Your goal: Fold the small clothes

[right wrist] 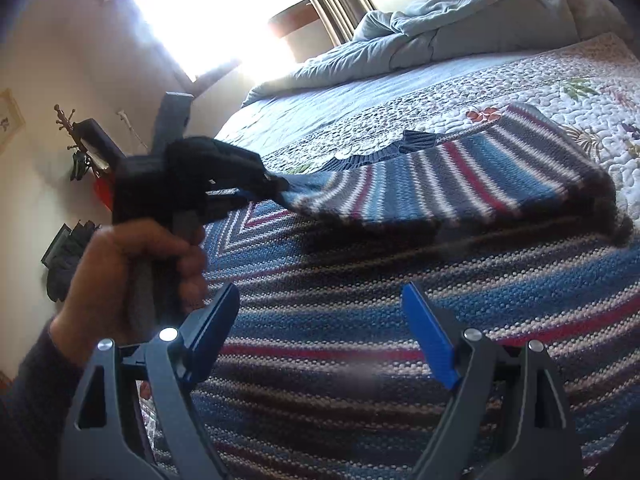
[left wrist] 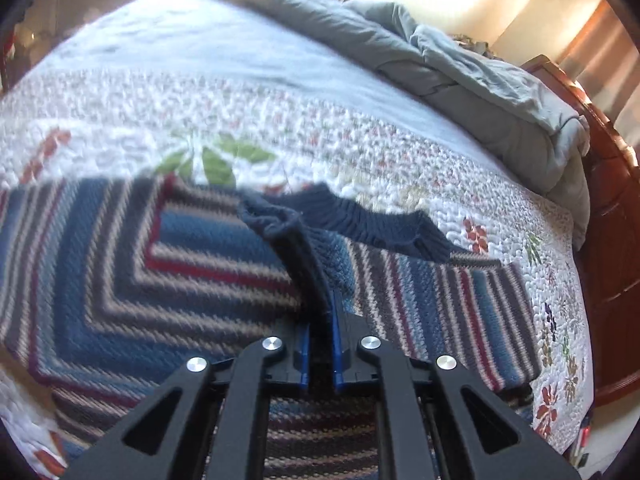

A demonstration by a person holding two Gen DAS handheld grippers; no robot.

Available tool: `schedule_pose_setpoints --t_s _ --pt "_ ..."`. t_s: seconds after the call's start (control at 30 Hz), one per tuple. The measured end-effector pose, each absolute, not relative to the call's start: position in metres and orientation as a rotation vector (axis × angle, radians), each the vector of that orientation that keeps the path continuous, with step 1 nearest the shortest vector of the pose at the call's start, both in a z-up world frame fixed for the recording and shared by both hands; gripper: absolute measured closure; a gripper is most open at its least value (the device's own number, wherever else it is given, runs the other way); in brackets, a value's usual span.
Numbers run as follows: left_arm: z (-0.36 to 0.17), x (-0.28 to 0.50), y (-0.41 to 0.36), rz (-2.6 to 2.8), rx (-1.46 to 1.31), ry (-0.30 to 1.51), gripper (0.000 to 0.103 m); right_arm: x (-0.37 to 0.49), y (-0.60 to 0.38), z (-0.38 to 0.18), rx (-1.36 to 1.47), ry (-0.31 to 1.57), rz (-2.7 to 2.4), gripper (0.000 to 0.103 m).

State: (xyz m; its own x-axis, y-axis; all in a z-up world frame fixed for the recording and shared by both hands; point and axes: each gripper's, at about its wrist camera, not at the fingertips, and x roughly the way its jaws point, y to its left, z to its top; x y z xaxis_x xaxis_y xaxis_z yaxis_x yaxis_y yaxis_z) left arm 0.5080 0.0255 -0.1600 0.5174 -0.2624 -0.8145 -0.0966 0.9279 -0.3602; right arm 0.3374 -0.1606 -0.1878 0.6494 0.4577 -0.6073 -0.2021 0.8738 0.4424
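With the left claw (right wrist: 276, 188) clenched on the sweater's (right wrist: 400, 320) sleeve (right wrist: 460, 184), carry it level across the body lying on the bed (left wrist: 240, 92) beneath, while the released right claw (right wrist: 320, 336) hovers above, ready to pin.

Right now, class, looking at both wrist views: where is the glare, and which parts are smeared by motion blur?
Left wrist view: glare whitens the top edge above the grey duvet; the striped sweater blurs toward the left, and the bed bulges from fisheye distortion. Right wrist view: the window is blown out, while the left tool and the hand holding it are smeared.
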Motion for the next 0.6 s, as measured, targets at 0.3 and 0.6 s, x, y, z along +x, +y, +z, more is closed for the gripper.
schedule_pose_setpoints --t_s 0.3,0.6 --pt "-0.166 0.498 0.06 -0.1 -0.366 1.044 0.095 0.34 -0.163 -0.19 0.358 0.788 0.382 0.02" --pt "-0.202 0.491 0.077 -0.082 -0.376 1.104 0.092 0.344 -0.164 -0.193 0.351 0.798 0.381 0.02"
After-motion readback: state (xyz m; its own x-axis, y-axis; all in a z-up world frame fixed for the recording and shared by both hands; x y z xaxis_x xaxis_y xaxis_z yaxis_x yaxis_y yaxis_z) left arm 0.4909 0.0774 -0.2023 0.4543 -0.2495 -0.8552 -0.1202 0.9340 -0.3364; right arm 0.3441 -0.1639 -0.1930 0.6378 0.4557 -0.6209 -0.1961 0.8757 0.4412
